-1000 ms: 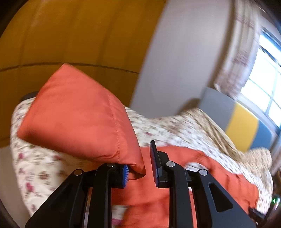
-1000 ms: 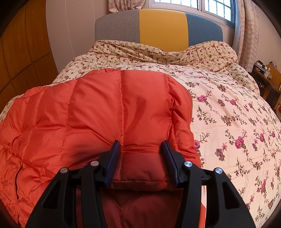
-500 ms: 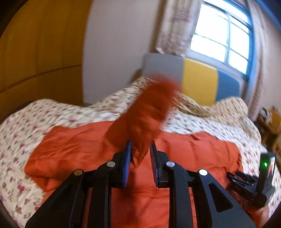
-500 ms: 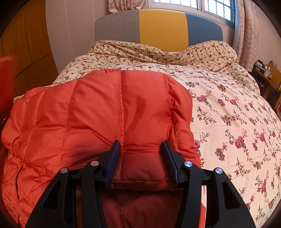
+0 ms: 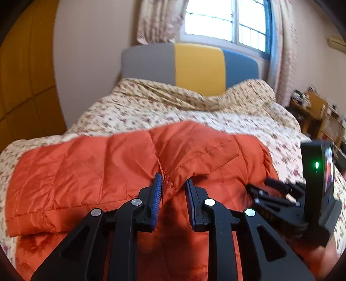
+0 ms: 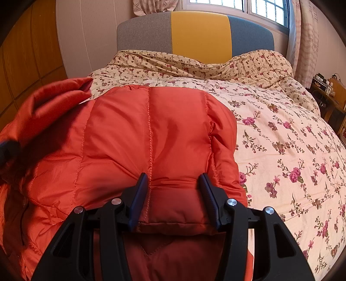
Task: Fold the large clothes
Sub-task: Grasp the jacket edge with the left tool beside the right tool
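An orange quilted down jacket [image 5: 129,164] lies spread on the floral bedspread [image 5: 194,112]. My left gripper [image 5: 173,183] has its jaws a little apart, with a fold of the jacket's edge between the pads, low over the garment. My right gripper [image 6: 173,179] has its jaws wide apart around a thick folded part of the jacket [image 6: 151,134] and rests on it without pinching. The right gripper also shows in the left wrist view [image 5: 292,194]. A raised part of the jacket [image 6: 54,101] shows at the left of the right wrist view.
The bed has a grey, yellow and blue headboard [image 6: 199,32] under a window [image 5: 227,19] with curtains. Wooden wardrobe panels [image 6: 28,54] stand at the left. A wooden side table with clutter [image 6: 330,95] stands at the right.
My left gripper swung the lifted jacket part from the left over onto the garment and came down low. Its jaws now stand slightly apart. The right gripper stayed still.
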